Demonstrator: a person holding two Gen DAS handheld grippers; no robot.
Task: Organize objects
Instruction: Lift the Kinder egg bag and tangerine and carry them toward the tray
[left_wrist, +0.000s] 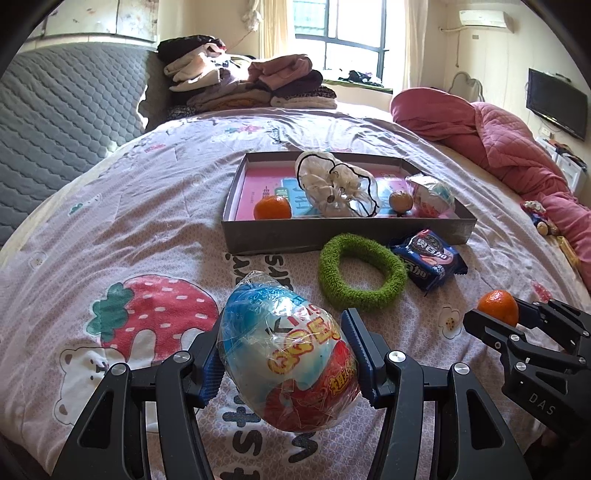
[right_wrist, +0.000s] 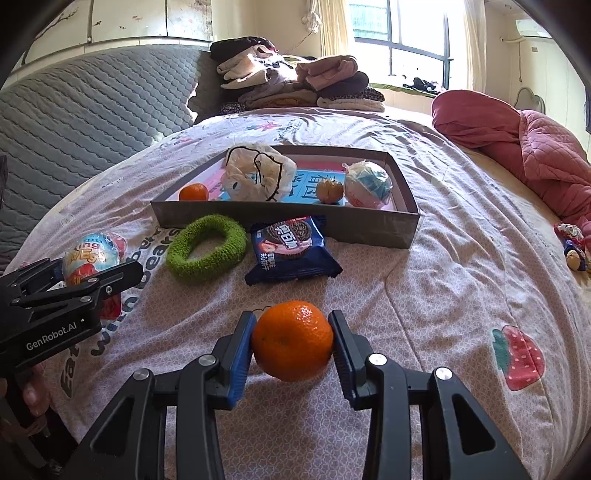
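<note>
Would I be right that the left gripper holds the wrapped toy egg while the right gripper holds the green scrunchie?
Not quite: the right gripper holds a tangerine, as the right wrist view shows. The green scrunchie lies on the bed. The left gripper does hold the wrapped toy egg.

Daylight enters from the window (left_wrist: 340, 44) beyond my bed (left_wrist: 147, 192); its panes are blown out. The room is bright, shadows soft. Both my views stay sharp, with fisheye bending and black vignetted corners.

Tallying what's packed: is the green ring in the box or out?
Out. The green ring lies on the bedspread before the box's near wall, beside the cookie packet.
</note>
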